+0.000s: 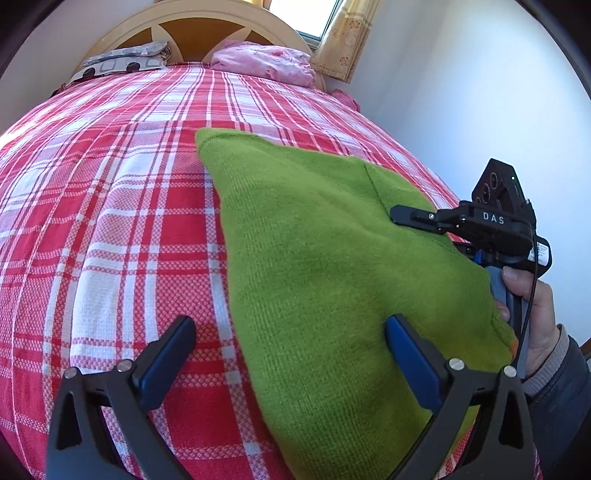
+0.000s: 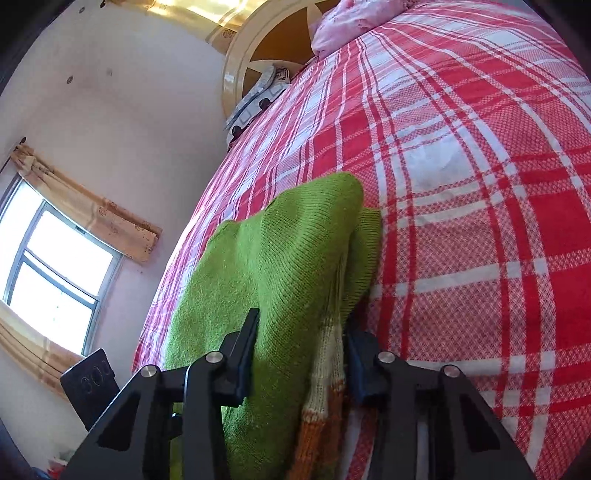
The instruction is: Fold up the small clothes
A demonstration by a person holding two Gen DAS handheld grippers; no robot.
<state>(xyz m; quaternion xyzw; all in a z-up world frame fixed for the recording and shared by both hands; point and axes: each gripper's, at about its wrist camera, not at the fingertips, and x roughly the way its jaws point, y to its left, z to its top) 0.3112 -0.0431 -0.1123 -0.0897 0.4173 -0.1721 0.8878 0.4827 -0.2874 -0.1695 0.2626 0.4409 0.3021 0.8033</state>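
The green knit sweater [image 1: 314, 258] runs lengthwise toward the headboard [image 1: 192, 33], its folded edge between the jaws of the "DAS"-marked right claw [image 2: 301, 350], the left claw [image 1: 290, 354] gaping.

Daylight fills both views, bright and fairly even. In the right wrist view a window [image 2: 55, 266] well off to the left of the tongs is blown out to plain white, and a gold curtain [image 2: 207, 14] far ahead at the top glares. In the left wrist view another window [image 1: 303, 14] far ahead is likewise overexposed, and the wall [image 1: 461, 103] to the right takes a cool bluish cast. Shadows are soft: a dim patch lies on the green knit [image 1: 332, 258] just ahead of the near tongs [image 1: 291, 354]. Both pictures are sharp, with no motion blur. Fisheye distortion bulges the checked bedcover [image 1: 110, 221] into a dome, and the corners fall to black.
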